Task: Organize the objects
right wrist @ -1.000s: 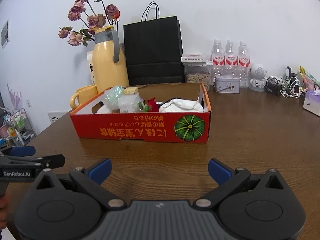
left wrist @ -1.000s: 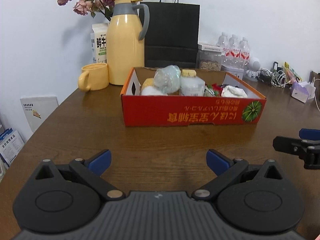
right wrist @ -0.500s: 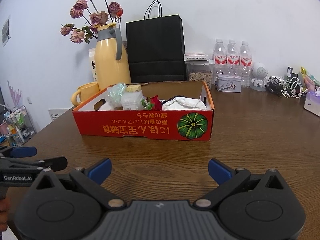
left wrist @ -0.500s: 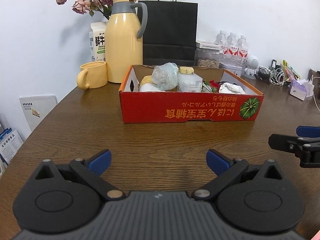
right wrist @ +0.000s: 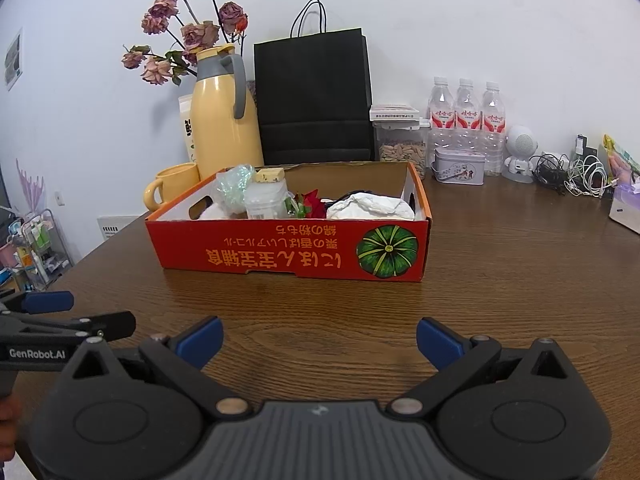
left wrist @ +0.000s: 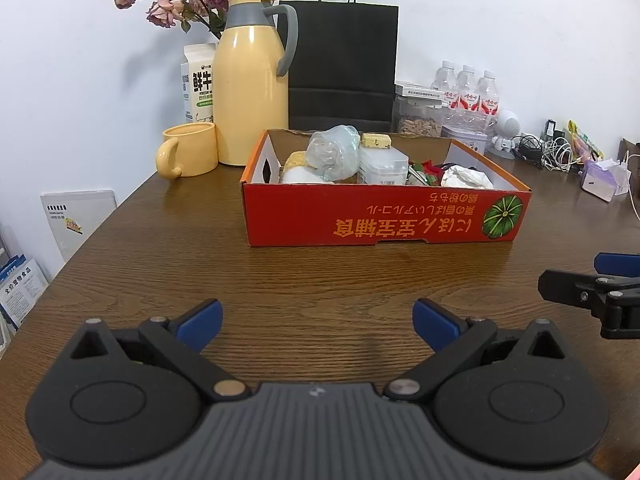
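A red cardboard box (left wrist: 384,220) (right wrist: 288,248) with a green pumpkin print stands mid-table. Inside it lie a crumpled clear plastic bottle (left wrist: 334,152) (right wrist: 234,190), a clear plastic container (left wrist: 382,166) (right wrist: 266,200), a red flower (right wrist: 310,206) and a crumpled white wrapper (left wrist: 466,178) (right wrist: 370,208). My left gripper (left wrist: 316,320) hovers open over bare wood in front of the box, holding nothing. My right gripper (right wrist: 318,338) is open too, short of the box and empty. Each gripper shows at the edge of the other's view.
Behind the box stand a yellow thermos jug (left wrist: 250,80) (right wrist: 224,116), a yellow mug (left wrist: 188,156), a milk carton (left wrist: 198,84), a black paper bag (left wrist: 342,64) (right wrist: 314,96), water bottles (right wrist: 466,120), a nut jar (right wrist: 400,148) and a tin (right wrist: 458,166). Cables (right wrist: 572,174) lie far right.
Both grippers have drawn back and sunk a little, so the box sits farther off and is seen more from the side. Their jaws have stayed apart.
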The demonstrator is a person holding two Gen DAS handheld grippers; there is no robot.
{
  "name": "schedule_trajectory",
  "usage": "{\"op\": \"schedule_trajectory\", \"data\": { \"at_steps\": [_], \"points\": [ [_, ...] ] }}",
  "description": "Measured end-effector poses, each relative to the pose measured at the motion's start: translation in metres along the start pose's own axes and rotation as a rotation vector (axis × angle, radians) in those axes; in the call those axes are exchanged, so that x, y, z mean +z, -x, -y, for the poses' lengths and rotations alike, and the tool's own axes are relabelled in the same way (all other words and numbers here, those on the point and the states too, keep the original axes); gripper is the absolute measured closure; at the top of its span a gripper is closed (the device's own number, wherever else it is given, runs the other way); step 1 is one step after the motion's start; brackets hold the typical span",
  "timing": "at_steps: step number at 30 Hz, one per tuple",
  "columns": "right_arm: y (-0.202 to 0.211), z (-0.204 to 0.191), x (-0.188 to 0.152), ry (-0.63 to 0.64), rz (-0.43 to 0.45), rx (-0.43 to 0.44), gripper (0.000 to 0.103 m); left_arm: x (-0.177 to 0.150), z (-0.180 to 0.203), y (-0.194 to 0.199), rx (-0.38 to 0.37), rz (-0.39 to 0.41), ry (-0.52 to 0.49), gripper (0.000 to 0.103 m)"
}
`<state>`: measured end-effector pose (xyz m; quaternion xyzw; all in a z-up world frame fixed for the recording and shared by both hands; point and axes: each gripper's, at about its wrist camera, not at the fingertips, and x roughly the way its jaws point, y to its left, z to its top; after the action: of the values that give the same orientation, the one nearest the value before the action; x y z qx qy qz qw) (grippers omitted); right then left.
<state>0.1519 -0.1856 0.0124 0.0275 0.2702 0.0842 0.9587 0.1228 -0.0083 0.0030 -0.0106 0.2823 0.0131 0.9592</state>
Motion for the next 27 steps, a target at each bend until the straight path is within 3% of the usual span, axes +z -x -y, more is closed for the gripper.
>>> {"op": "schedule_trajectory", "data": {
  "at_steps": [27],
  "points": [
    [-0.0005,-0.0013,0.0003,0.001,-0.001,0.000,0.000,0.0017,-0.0002,0.0011,-0.001,0.003,0.000,0.000]
  ]
}}
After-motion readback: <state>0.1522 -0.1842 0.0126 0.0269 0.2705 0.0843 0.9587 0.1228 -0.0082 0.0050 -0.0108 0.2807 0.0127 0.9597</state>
